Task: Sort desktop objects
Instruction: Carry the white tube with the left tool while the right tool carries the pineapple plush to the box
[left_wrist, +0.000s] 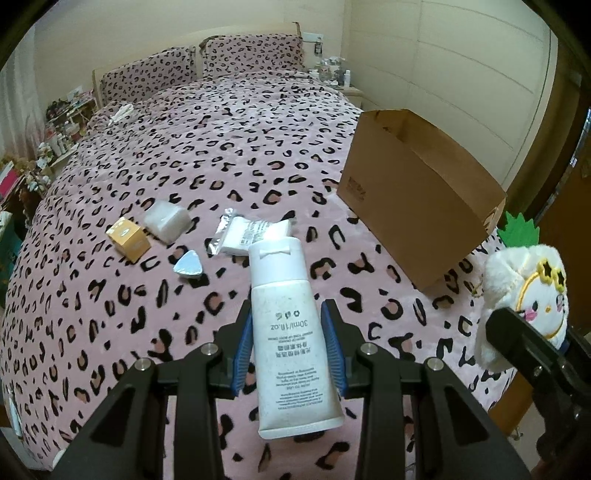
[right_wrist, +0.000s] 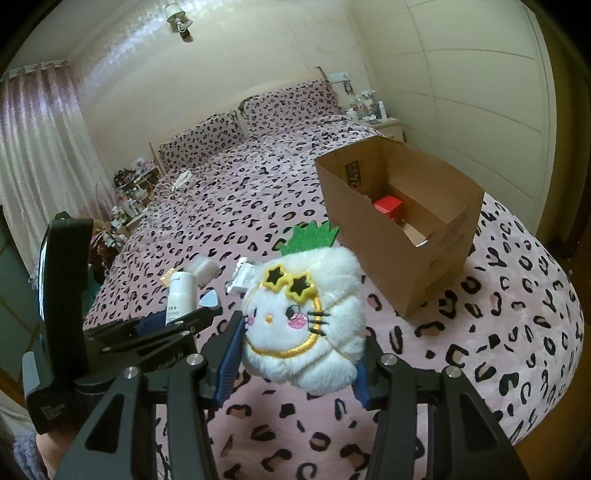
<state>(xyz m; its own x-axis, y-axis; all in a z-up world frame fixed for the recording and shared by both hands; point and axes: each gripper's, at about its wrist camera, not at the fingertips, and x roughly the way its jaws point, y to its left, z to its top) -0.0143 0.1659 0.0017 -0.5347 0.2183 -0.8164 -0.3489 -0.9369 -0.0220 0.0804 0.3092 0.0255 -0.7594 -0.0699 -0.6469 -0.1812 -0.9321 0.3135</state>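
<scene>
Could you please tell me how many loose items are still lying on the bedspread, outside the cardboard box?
4: an orange carton, a clear plastic packet beside it, a white sachet pack, and a silver triangular foil piece in front. Others may be hidden behind the held tube.

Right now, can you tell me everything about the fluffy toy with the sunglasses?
The toy is a white plush pineapple with green felt leaves on top, yellow star sunglasses, pink cheeks, black lashes and a yellow stitched ring around its face. It looks soft and fuzzy. It sits tilted, face toward the right camera, squeezed between the blue pads of the right tool, held above the leopard-print bed. Nothing else touches it. A cardboard box stands behind it.
</scene>
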